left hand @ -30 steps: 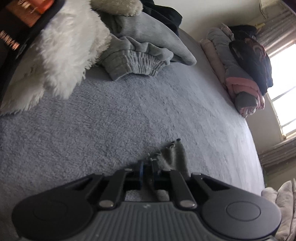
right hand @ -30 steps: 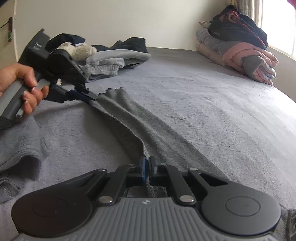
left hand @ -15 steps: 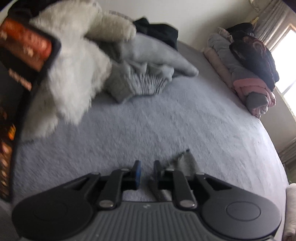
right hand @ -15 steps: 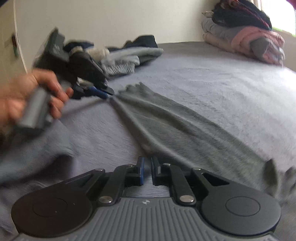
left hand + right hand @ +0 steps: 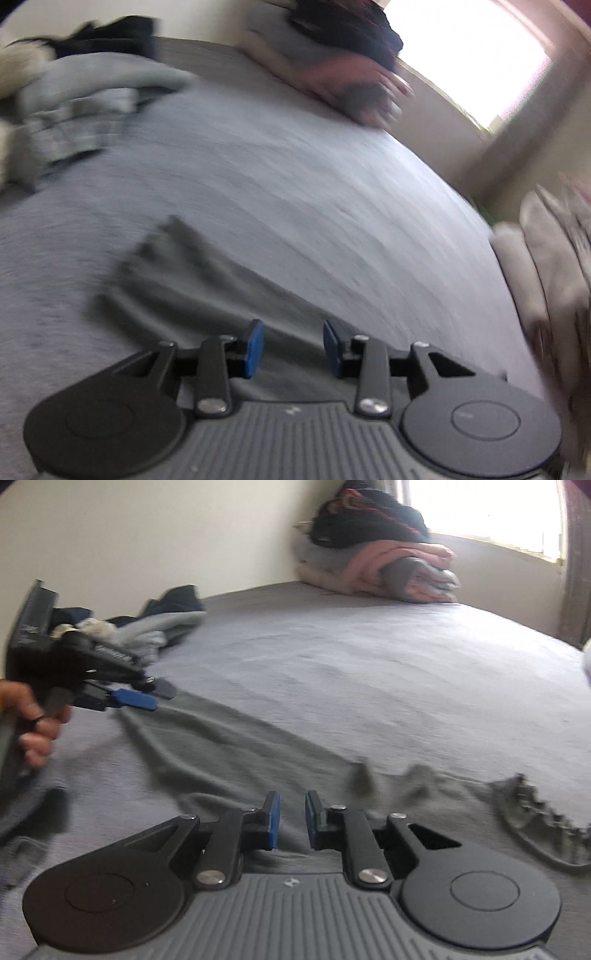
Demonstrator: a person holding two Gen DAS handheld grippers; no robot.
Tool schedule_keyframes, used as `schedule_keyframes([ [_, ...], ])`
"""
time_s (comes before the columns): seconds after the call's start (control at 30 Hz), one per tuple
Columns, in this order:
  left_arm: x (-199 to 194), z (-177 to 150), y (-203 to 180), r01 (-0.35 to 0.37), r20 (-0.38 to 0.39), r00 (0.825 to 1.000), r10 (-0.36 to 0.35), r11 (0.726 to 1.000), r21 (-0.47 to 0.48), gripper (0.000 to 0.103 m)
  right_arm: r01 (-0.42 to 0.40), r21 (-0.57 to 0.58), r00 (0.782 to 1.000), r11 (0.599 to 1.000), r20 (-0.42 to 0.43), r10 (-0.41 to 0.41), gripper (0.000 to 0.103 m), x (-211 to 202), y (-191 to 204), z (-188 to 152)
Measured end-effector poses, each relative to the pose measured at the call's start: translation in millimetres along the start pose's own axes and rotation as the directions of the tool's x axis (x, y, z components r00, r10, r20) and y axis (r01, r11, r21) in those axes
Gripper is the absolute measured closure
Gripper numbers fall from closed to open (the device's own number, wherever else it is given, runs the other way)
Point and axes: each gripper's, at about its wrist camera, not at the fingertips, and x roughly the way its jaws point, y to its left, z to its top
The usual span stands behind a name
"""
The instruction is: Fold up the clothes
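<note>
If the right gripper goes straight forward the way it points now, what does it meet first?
Most likely the dark grey garment lying flat on the bed. The right gripper points down at it, jaws open, nothing between them. The exact depth is unclear.

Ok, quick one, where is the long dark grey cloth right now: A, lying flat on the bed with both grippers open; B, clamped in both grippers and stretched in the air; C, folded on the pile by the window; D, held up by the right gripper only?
A: the cloth lies flat on the bed, and the left gripper and right gripper, jaws just opening, pinch nothing.
</note>
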Motion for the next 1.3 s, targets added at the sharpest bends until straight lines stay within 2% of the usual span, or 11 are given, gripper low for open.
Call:
schedule_keyframes([
  [0.07,5.6,-4.1,-7.0,-0.021,-0.019,1.000,0.022,0.998,0.055,0.066,0.027,0.002,0.999,1.000,-0.019,-0.027,0.086,6.9,-6.7,-2.7],
  [0.2,15.1,-5.4,-7.1,-0.108,-0.053,0.992,0.115,0.987,0.123,0.067,0.065,-0.019,0.996,0.998,-0.059,-0.066,0.086,35.2,-14.2,-7.2],
  [0.37,15.8,-5.5,-0.6,-0.111,-0.055,0.991,0.118,0.987,0.116,0.067,0.055,-0.031,0.997,0.998,-0.057,-0.056,0.085,64.7,-13.5,7.7],
  [0.53,13.6,-7.5,0.9,-0.100,-0.046,0.994,0.103,0.993,0.070,0.067,0.048,-0.047,0.997,0.998,-0.064,-0.051,0.085,94.7,-8.4,33.1],
  [0.63,10.3,-2.4,7.7,-0.119,-0.017,0.993,0.119,0.992,0.033,0.067,0.058,-0.051,0.996,0.997,-0.064,-0.062,0.085,106.1,-3.8,45.0],
  [0.73,2.6,4.8,19.1,-0.160,0.034,0.986,0.160,0.987,-0.009,0.066,0.059,-0.019,0.997,0.998,-0.054,-0.060,0.085,102.5,-0.7,54.0],
  [0.83,-2.6,12.3,35.9,-0.196,0.061,0.978,0.201,0.977,-0.080,0.066,-0.009,0.008,1.000,1.000,-0.026,0.009,0.084,87.8,7.2,58.0],
  [0.97,-2.6,12.6,53.8,-0.230,0.050,0.969,0.242,0.958,-0.174,0.069,-0.101,-0.061,0.993,0.993,-0.065,0.097,0.082,85.1,37.4,57.3],
  [1.03,-3.5,12.5,54.9,-0.237,0.054,0.966,0.251,0.953,-0.189,0.069,-0.139,-0.109,0.987,0.984,-0.098,0.128,0.082,93.2,56.7,55.0],
  [1.17,-8.9,14.0,58.1,-0.223,0.065,0.968,0.244,0.946,-0.237,0.068,-0.112,-0.211,0.991,0.971,-0.096,0.093,0.081,114.5,92.3,54.0],
  [1.3,-14.8,19.9,67.4,-0.200,0.074,0.971,0.229,0.938,-0.283,0.067,-0.138,-0.192,0.988,0.972,-0.098,0.121,0.081,131.6,104.4,71.5],
])
